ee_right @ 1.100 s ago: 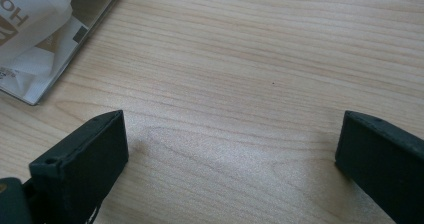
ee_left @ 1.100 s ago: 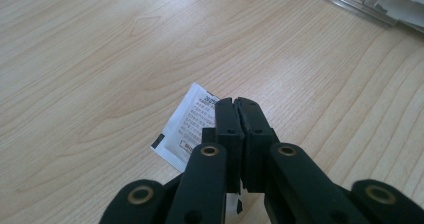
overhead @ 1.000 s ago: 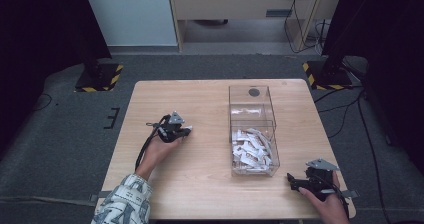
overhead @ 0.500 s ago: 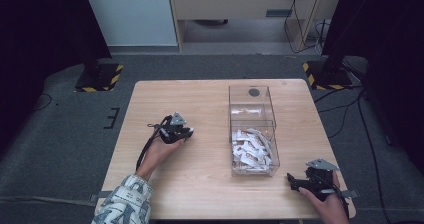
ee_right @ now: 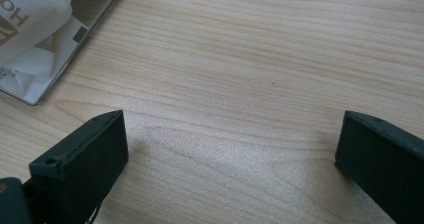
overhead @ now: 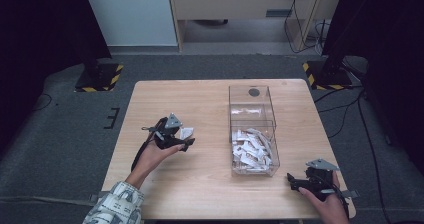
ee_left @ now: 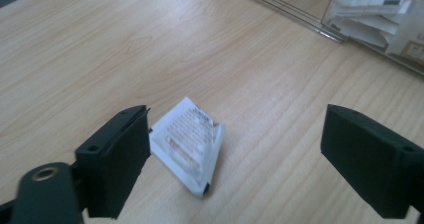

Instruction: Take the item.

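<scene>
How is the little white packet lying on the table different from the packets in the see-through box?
The single packet lies alone on the bare wooden table, between the open jaws of the left gripper; the boxed packets are heaped together. The single packet is out in the open; the boxed packets sit inside the clear box. Both kinds are small, white and printed.

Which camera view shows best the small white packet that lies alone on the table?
The left gripper view: the packet lies close and flat on the wood, its print visible. The high view shows it small and white beside the left gripper. The right gripper view gives bare table.
</scene>
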The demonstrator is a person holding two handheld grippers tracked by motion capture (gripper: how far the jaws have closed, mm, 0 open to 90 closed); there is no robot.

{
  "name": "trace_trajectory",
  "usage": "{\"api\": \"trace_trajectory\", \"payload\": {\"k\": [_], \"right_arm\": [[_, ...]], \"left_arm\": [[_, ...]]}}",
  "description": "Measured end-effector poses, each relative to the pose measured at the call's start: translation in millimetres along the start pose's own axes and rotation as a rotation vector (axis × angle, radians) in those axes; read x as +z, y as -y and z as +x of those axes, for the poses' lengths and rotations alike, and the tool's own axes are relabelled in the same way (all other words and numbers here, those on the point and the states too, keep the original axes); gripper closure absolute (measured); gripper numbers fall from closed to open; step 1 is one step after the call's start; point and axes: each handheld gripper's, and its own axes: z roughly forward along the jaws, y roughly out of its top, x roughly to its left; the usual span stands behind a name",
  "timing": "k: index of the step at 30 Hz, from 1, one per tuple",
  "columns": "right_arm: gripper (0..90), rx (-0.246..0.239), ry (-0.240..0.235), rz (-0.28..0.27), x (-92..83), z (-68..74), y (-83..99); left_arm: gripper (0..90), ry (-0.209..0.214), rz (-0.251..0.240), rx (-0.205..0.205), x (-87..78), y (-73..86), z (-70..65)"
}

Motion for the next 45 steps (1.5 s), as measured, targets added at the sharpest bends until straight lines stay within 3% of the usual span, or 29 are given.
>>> {"api": "trace_trajectory", "payload": {"k": [7,12,29,45], "right_arm": [[0.9,0.0,0.0,0.0,0.0,0.0,0.0],[0.9,0.0,0.0,0.0,0.0,0.1,0.0],[0.9,0.0,0.0,0.0,0.0,0.1,0.0],[0.9,0.0,0.0,0.0,0.0,0.0,0.0]], "left_arm": [[5.6,-0.007,0.017,0.005,-22.8,17.6,0.3],[5.5,-0.012,0.026,-0.008,-29.9,34.1,1.2],[5.5,-0.026,0.078,-0.057,-34.0,69.7,6.9],[3.8,-0.03,0.119,-0.089,-23.3,87.1,13.5]]}}
